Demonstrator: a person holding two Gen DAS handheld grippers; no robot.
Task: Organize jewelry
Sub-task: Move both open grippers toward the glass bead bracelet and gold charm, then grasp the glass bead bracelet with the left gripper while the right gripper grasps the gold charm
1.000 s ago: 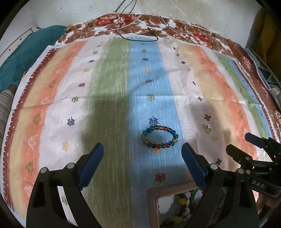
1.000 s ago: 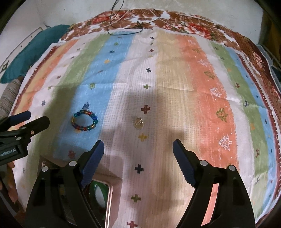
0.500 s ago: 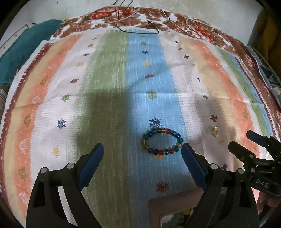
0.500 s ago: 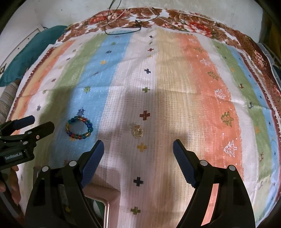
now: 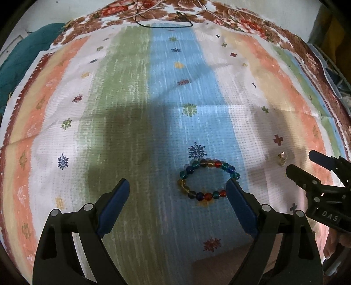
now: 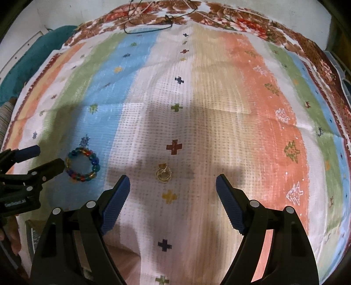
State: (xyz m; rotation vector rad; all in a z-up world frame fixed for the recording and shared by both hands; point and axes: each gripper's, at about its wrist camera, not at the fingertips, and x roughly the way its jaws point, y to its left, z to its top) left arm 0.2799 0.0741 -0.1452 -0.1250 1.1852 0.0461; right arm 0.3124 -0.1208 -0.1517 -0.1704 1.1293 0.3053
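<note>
A bracelet of coloured glass beads (image 5: 208, 180) lies on the blue stripe of the striped cloth (image 5: 131, 109). My left gripper (image 5: 177, 186) hangs open above the cloth, and the bracelet lies just inside its right finger (image 5: 239, 203). A small cluster of gold rings (image 6: 163, 173) rests on the white stripe, between and slightly ahead of the fingertips of my open right gripper (image 6: 172, 184). The rings (image 5: 282, 158) also show in the left wrist view, beside the right gripper (image 5: 307, 173). In the right wrist view, the bracelet (image 6: 82, 164) sits by the left gripper (image 6: 43, 162).
A thin black cord (image 5: 164, 20) lies on the floral border at the far edge of the cloth. A teal cushion (image 5: 19, 54) sits off the left side. The corner of a jewelry box (image 6: 30, 232) peeks in at the lower left.
Both grippers have sunk toward the cloth and moved forward. The bracelet and the rings look larger and closer to the fingertips. The box has slid out of the left wrist view.
</note>
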